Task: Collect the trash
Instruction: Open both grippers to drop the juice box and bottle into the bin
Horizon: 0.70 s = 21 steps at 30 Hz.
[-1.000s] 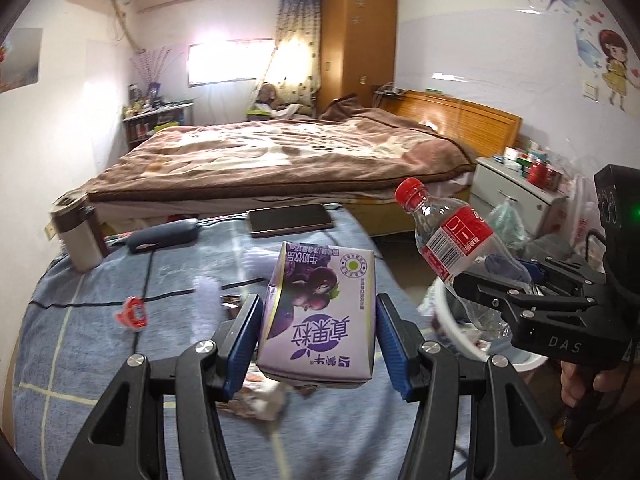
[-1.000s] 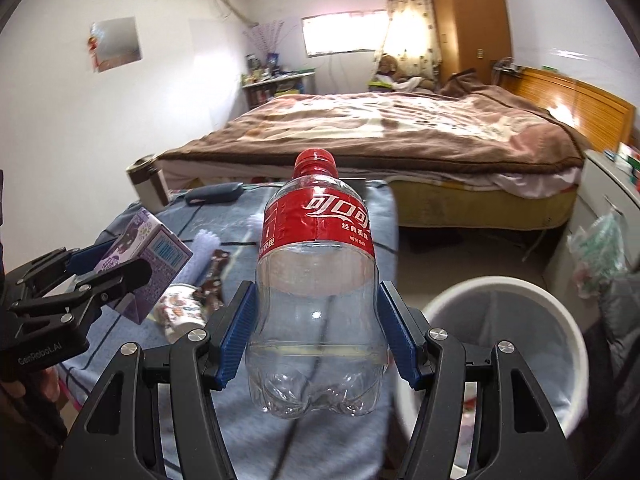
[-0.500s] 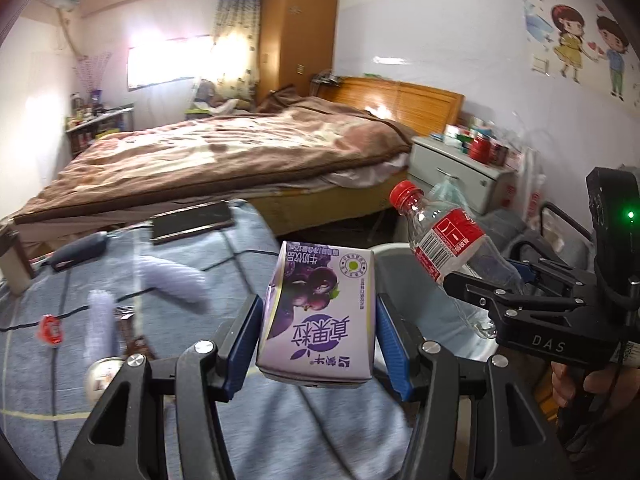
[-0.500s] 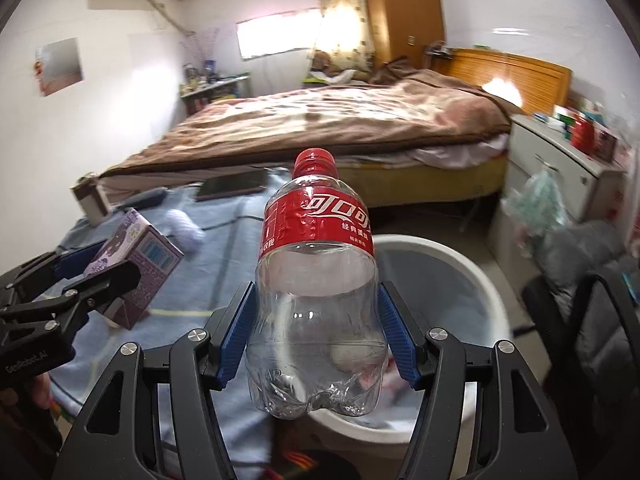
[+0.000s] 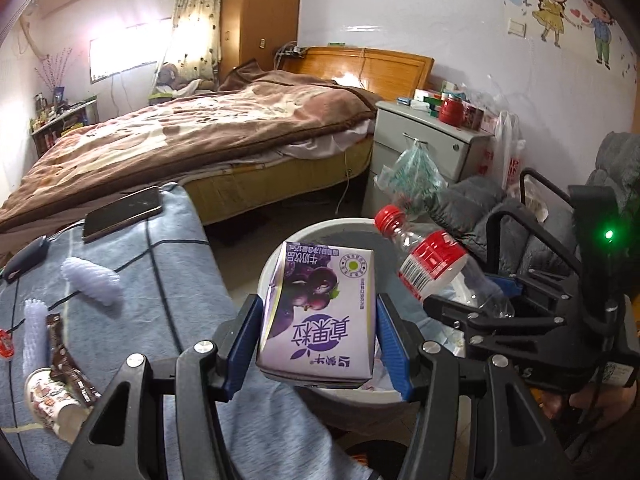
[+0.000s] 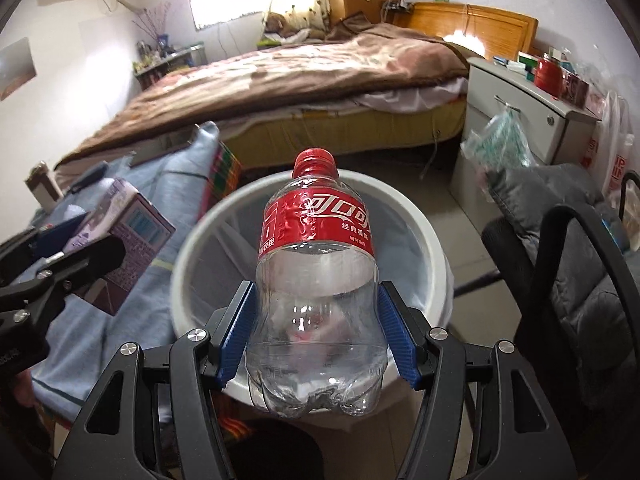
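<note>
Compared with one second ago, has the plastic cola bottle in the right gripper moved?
Yes. The plastic cola bottle, clamped in the right gripper, has moved from over the blue blanket to above the white trash bin.

Blue-grey cloth-covered table, phone flat, foam sleeves, paper cup, brown wrapper

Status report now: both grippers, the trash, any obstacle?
Left gripper shut on purple carton. Right gripper shut on empty bottle. Both over white bin. Nothing blocking.
</note>
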Available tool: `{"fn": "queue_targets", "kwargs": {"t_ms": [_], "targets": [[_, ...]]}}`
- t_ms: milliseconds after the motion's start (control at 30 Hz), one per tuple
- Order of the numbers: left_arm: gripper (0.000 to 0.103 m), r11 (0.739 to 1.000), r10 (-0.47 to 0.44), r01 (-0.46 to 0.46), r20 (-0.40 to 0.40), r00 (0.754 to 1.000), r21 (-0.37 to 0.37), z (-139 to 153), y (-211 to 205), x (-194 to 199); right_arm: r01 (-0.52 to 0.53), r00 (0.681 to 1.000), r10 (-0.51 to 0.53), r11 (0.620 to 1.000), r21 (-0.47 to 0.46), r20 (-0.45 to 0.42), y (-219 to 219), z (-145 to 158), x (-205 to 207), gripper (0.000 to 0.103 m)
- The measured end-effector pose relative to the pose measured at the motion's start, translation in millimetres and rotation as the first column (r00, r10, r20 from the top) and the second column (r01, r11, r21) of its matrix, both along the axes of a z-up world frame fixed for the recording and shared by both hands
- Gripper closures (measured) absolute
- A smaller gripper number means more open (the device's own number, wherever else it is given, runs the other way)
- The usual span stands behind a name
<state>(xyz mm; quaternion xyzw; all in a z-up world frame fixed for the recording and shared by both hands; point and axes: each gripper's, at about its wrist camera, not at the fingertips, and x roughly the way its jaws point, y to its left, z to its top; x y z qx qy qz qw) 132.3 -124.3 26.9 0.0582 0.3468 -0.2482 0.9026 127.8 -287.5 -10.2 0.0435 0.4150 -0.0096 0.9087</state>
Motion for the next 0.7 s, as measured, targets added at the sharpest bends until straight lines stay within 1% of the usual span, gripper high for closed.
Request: {"fn": "queue_targets", "kwargs": {"t_ms": [100, 200, 333, 367, 467, 700], "targets": [[0.044, 1.0, -0.008, 0.008, -0.027, 1.0, -0.001, -5.4, -10.0, 5.3, 0.0, 1.0, 0.0, 1.0, -0.003, -0.023, -6.4, -6.3, 0.2, 0.04], [0.044, 1.0, -0.019, 0.019, -0.029, 0.999, 0.003, -8.0, -16.8, 5.1, 0.016, 0.999, -0.017, 1.0, -0.025, -0.039, -11.6, -10.9, 1.0, 0.04], [0.043, 1.0, -0.017, 0.016, -0.055, 0.998, -0.017, -12.1, -17.0, 9.0, 0.033, 0.998, -0.036, 0.998, -0.049, -0.059, -14.2, -16.6, 4.0, 0.04], [0.043, 1.0, -0.017, 0.016, -0.053, 0.998, -0.013, -12.6, -16.8, 9.0, 0.038, 0.998, -0.041, 0.998, -0.051, -0.056, -14.7, -17.0, 3.9, 0.04], [0.034, 1.0, -0.005, 0.005, -0.052, 0.999, -0.009, -13.2, -14.6, 9.2, 0.036, 0.998, -0.038, 0.998, -0.051, -0.052, -12.3, -17.5, 2.0, 0.039], [0.033, 1.0, 0.019, -0.019, -0.043, 0.999, -0.014, -10.9, -1.5, 7.2, 0.032, 0.999, -0.034, 0.999, -0.037, -0.037, -8.0, -13.1, -1.3, 0.039]]}}
